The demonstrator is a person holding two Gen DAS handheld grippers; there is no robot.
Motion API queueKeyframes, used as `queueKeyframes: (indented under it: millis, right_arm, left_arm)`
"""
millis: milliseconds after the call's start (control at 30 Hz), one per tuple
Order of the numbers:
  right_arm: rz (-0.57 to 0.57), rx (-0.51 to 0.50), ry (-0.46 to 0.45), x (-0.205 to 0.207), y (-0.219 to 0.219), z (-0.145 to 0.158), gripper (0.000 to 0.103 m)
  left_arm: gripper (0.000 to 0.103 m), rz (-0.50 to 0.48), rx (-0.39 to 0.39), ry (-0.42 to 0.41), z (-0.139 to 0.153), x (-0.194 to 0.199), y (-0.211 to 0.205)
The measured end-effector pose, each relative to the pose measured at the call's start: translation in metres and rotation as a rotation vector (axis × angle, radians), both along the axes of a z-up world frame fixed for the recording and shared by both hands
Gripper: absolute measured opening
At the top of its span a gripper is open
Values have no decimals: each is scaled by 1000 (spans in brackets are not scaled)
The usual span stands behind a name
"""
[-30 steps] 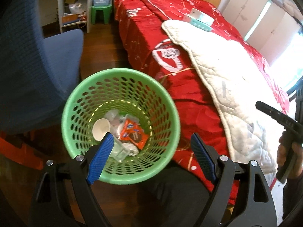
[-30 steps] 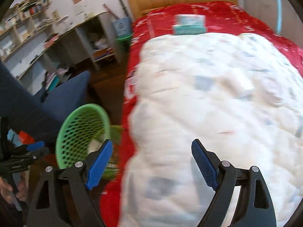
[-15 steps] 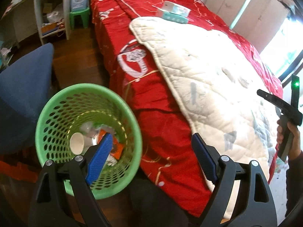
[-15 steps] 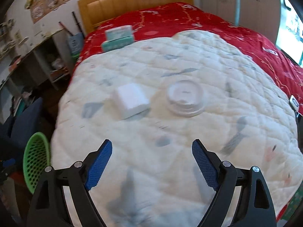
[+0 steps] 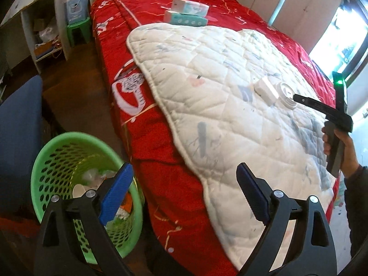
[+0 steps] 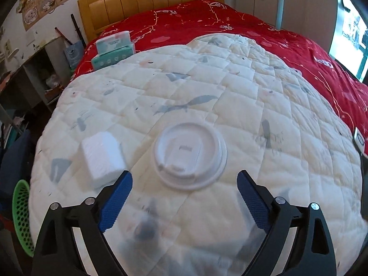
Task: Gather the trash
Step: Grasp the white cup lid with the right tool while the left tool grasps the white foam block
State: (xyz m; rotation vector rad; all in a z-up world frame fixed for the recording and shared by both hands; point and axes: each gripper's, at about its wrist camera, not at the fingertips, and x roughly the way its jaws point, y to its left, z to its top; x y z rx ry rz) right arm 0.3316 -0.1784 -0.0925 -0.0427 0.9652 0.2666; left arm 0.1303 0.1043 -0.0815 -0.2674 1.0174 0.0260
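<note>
A white plastic cup lid [image 6: 189, 155] lies flat on the white quilt [image 6: 207, 92], just ahead of my right gripper [image 6: 184, 197], which is open and empty. A white tissue pack [image 6: 102, 155] lies left of the lid. Both also show in the left wrist view, the lid [image 5: 286, 93] and the pack [image 5: 265, 89]. My left gripper [image 5: 184, 191] is open and empty over the bed edge. The green mesh trash basket [image 5: 57, 147] stands on the floor to its lower left, with a paper cup [image 5: 78, 191] and wrappers inside.
The red bedspread [image 5: 161, 126] covers the bed. Two teal tissue boxes [image 6: 113, 49] are stacked near the headboard. A blue chair [image 5: 18, 133] stands left of the basket. Shelves [image 5: 43, 34] and a green stool [image 5: 79, 28] line the far left wall.
My right gripper has swung from the basket side over the quilt and closed in on the lid. My left gripper has turned right, away from the basket toward the bed.
</note>
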Motion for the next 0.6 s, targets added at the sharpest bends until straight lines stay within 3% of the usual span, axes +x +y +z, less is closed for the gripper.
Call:
queueKeyframes:
  millis: [433, 500, 600]
  right_arm:
    - [10, -40, 40, 41, 4, -32, 90]
    - [22, -33, 44, 41, 5, -34, 84]
    - [34, -39, 34, 38, 5, -31, 84]
  left_arm:
    - [91, -58, 36, -4, 5, 49, -30]
    - [91, -68, 45, -2, 5, 56, -36]
    - [91, -83, 35, 3, 4, 69, -47]
